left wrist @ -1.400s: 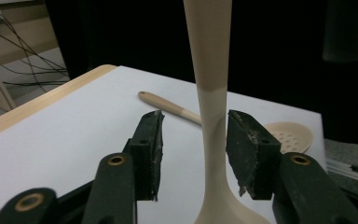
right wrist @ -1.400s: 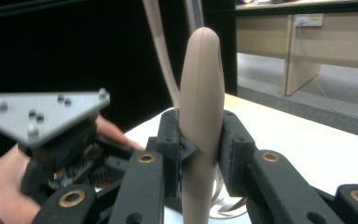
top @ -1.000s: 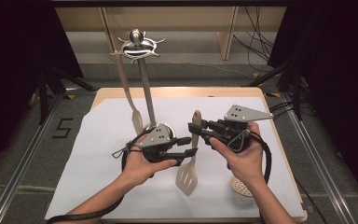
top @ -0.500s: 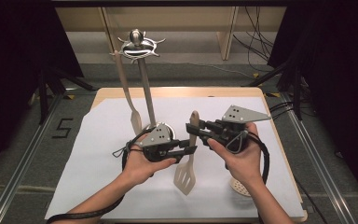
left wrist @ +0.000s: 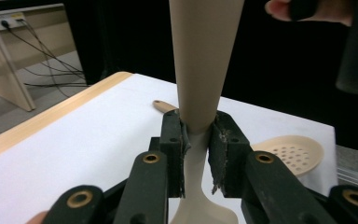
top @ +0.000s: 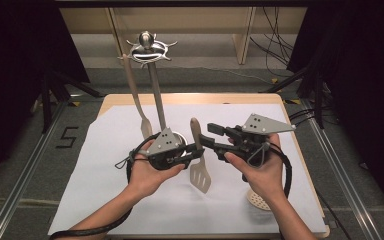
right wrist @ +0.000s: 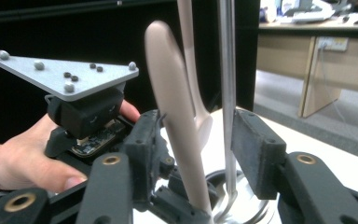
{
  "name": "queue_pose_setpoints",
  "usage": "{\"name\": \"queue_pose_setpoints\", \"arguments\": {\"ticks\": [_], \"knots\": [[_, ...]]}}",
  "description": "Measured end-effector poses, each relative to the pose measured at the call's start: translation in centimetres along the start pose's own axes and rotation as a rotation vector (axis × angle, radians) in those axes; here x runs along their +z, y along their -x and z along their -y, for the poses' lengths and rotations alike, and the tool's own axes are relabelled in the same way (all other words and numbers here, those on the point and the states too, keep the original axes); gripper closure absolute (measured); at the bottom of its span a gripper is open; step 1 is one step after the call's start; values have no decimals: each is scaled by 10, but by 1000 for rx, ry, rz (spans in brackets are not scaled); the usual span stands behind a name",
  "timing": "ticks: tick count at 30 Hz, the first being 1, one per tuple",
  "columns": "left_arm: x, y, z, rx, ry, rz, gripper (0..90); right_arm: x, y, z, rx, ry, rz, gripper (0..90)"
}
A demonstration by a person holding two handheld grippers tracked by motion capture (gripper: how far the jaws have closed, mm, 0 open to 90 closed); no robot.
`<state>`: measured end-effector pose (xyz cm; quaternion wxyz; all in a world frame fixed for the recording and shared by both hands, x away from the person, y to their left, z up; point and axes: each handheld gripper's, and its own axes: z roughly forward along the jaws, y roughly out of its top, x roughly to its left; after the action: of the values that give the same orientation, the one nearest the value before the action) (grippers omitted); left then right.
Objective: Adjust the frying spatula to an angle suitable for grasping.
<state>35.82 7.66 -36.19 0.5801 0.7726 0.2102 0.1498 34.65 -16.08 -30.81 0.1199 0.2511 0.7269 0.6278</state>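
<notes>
In the high view both forearms rise from the bottom edge and meet near the middle of the frame. The left hand (top: 147, 172) holds the left gripper (top: 196, 151) level, pointing toward the right of the frame. Its jaws have just been closing and now clamp the thin neck of the beige slotted spatula (top: 198, 155), as the left gripper view shows, with both pads pressing the handle (left wrist: 196, 135).

The right hand (top: 260, 167) holds the right gripper (top: 211, 136) pointing left, its grey plate on top. Its jaws have just been opening and now stand wide on either side of the spatula's handle (right wrist: 175, 116) without touching it.

The spatula sits at the centre of the high view, handle tip toward the top, its slotted blade low, over the white table cover (top: 105, 150). It is smooth, pale beige, widening toward the rounded handle end. A perforated beige skimmer (left wrist: 291, 153) lies on the cover, at lower right in the high view. A metal utensil stand (top: 150, 50) with a hanging beige utensil (top: 136, 100) rises in the upper left centre.
</notes>
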Motion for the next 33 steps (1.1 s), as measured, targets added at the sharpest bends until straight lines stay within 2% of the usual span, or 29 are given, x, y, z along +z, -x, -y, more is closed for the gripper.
{"name": "queue_pose_setpoints", "arguments": {"ticks": [2,3,4,5,6,9,11,12,13,14,15,16,17,19,21,24,25,28,29,30,31,33], "knots": [[-3,-2,-1,1,-1,-16,755,-4,1,-1,-4,24,17,519],[-4,-2,-2,-1,5,-23,755,-6,1,-1,23,28,11,518],[-5,-3,-2,-5,7,-26,755,-8,3,-2,1,37,25,518],[-7,-4,-2,-11,9,-31,755,-11,3,-1,11,37,38,519],[-9,-4,-3,-17,15,-39,755,-13,6,-1,1,38,44,519],[-13,-5,-4,-28,19,-65,755,-19,9,1,39,43,66,519],[-16,-5,-3,-56,14,-88,755,-23,14,4,38,55,92,521],[-17,-5,-3,-64,11,-98,754,-25,15,6,40,54,103,521],[-18,-7,-3,-50,10,-102,754,-27,16,8,59,49,110,522],[-19,-7,-4,-49,7,-110,754,-28,18,9,53,50,123,524],[-21,-7,-3,-62,5,-122,754,-29,19,11,64,51,130,525],[-22,-7,-3,-79,3,-134,754,-30,21,12,51,50,144,524],[-23,-7,-3,-85,4,-141,754,-32,22,14,65,41,149,525],[-26,-10,-3,-68,0,-150,754,-34,25,17,69,42,160,525],[-29,-10,-4,-93,-2,-164,754,-37,27,21,80,36,167,526],[-33,-11,-5,-86,-9,-182,754,-41,30,25,87,31,188,527],[-34,-11,-5,-88,-5,-183,754,-42,32,26,73,30,204,527],[-37,-13,-5,-89,-3,-193,754,-45,32,30,109,20,216,529],[-38,-13,-6,-91,-6,-200,754,-45,35,32,98,18,223,530],[-39,-14,-6,-91,-8,-204,754,-46,35,33,110,14,230,530],[-39,-14,-6,-95,3,-202,754,-47,37,35,96,10,242,532],[-42,-15,-7,-90,-7,-211,754,-49,37,37,105,-2,258,535]]}}
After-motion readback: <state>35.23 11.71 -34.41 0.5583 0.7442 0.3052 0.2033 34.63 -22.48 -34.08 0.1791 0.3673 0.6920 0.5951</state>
